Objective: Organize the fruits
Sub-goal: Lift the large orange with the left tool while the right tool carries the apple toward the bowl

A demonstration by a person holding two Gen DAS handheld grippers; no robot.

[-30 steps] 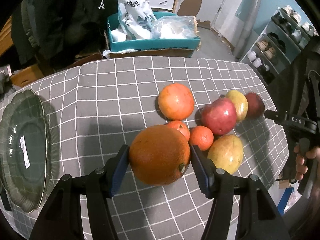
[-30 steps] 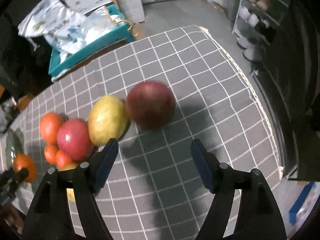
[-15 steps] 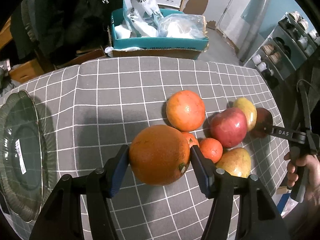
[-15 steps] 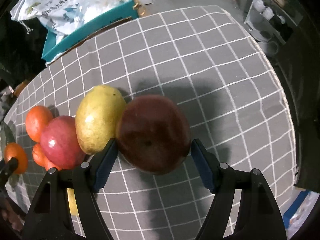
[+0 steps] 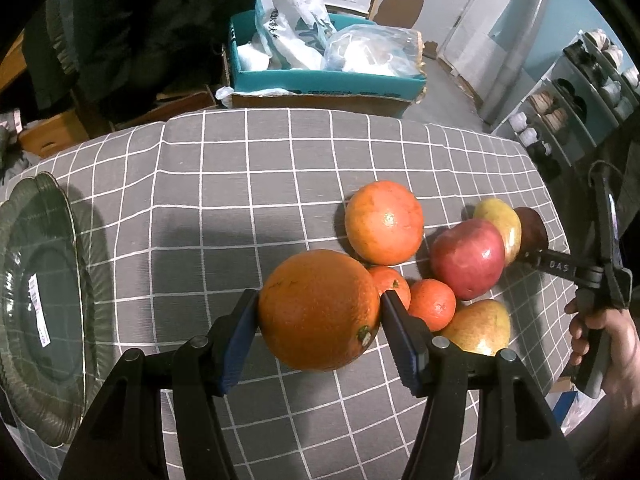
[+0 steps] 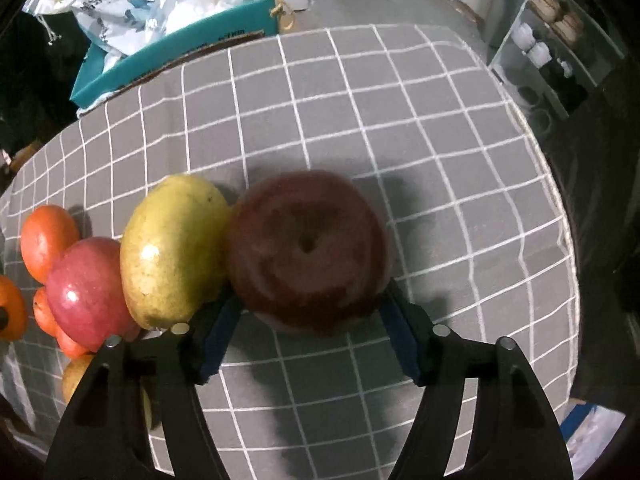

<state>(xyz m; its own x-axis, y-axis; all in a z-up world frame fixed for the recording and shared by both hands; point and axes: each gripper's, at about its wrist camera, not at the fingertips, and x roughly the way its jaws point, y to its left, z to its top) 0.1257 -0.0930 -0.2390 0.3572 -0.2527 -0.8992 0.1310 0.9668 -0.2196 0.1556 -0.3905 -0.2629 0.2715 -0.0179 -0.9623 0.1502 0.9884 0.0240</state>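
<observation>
My left gripper is shut on a large orange and holds it above the grey checked cloth. My right gripper has its blue pads on both sides of a dark red apple, which also shows in the left wrist view. A yellow mango, a red apple and oranges lie in a cluster to its left. In the left wrist view the cluster holds a big orange, two small ones, the red apple and mangoes.
A dark green glass plate lies at the table's left edge. A teal box with plastic bags stands behind the table. Shelves with shoes are at the right. The table edge curves on the right.
My right gripper moved forward onto the dark red apple and closed around it. My left gripper kept hold of the large orange and shifted a little left.
</observation>
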